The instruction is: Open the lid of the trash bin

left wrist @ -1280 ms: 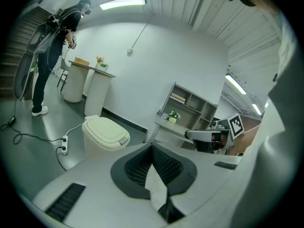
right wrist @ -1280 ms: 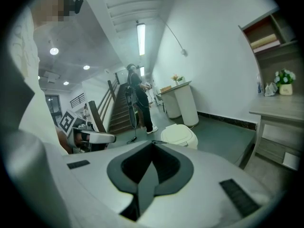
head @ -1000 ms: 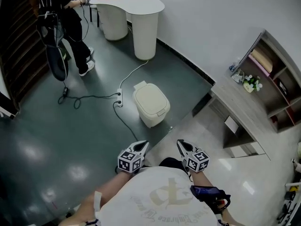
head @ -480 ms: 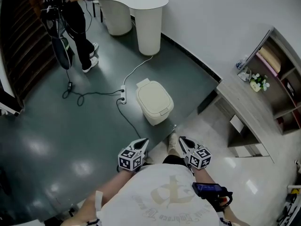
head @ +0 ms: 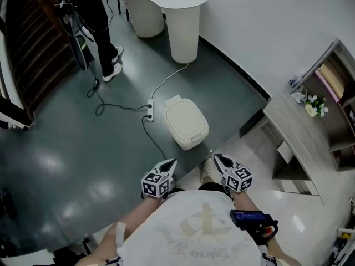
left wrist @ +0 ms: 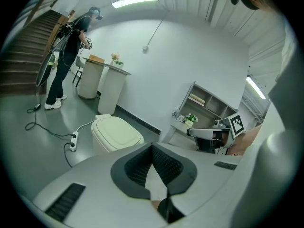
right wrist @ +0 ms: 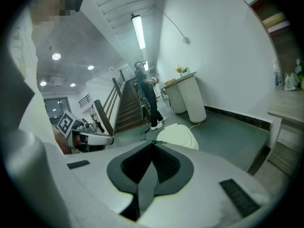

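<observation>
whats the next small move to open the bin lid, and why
Probably reach the right gripper forward and down toward the bin: its lid is shut, and both this and the left gripper are well short of it, jaws together.

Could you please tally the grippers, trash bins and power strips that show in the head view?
grippers: 2, the left gripper and the right gripper
trash bin: 1
power strip: 1
total: 4

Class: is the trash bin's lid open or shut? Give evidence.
Shut: the lid lies flat on the trash bin, no gap visible.
</observation>
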### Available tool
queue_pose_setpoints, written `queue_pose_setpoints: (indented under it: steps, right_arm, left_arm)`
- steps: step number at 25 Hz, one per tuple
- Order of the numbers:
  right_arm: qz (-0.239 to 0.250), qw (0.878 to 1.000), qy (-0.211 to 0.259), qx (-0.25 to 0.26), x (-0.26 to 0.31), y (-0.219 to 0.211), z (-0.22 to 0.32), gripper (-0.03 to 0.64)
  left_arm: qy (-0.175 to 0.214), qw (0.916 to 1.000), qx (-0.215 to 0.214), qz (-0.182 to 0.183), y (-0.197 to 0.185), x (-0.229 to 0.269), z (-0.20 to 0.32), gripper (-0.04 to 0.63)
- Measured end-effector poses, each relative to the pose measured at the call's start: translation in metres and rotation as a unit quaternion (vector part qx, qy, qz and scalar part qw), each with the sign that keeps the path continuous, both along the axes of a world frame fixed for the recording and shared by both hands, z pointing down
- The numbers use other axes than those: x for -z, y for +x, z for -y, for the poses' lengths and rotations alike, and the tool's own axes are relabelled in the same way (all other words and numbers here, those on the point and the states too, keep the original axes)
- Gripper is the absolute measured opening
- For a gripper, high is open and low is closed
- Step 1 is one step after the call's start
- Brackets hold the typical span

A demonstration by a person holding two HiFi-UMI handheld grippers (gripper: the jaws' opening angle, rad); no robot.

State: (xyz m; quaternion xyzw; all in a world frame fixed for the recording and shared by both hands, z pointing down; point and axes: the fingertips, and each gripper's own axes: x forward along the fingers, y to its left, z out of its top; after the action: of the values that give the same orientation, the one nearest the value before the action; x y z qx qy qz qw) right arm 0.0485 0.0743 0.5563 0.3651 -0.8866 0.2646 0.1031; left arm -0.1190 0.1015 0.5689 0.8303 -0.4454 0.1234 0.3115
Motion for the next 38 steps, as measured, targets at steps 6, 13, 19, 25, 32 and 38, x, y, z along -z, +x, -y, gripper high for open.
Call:
queue_pose_setpoints:
  steps: [6, 13, 19, 25, 32, 38]
  right_arm:
    - [0.002, 1.0, -0.008, 0.012, -0.006, 0.004, 0.039, 0.006]
    - [0.005, 0.999, -0.02, 0.025, -0.016, 0.012, 0.073, 0.006]
    - [0.01, 0.999, -0.023, 0.043, -0.022, 0.019, 0.108, 0.006]
    - [0.011, 0.997, -0.031, 0.069, -0.031, 0.022, 0.144, 0.006]
    - [0.011, 0.993, -0.044, 0.113, -0.047, 0.014, 0.182, 0.006]
    - [0.011, 0.986, -0.051, 0.159, -0.058, 0.003, 0.209, 0.006]
  left_arm:
    - [-0.012, 0.9999, 0.005, 0.001, 0.014, -0.008, 0.036, 0.015]
    - [-0.025, 0.9996, 0.003, 0.008, 0.031, -0.014, 0.062, 0.015]
    - [-0.028, 0.9993, 0.017, 0.015, 0.041, -0.017, 0.095, 0.015]
    - [-0.037, 0.9987, 0.031, 0.017, 0.054, -0.025, 0.123, 0.015]
    - [-0.055, 0.9963, 0.061, 0.025, 0.057, -0.042, 0.149, 0.015]
    - [-0.072, 0.9932, 0.087, 0.029, 0.062, -0.058, 0.166, 0.015]
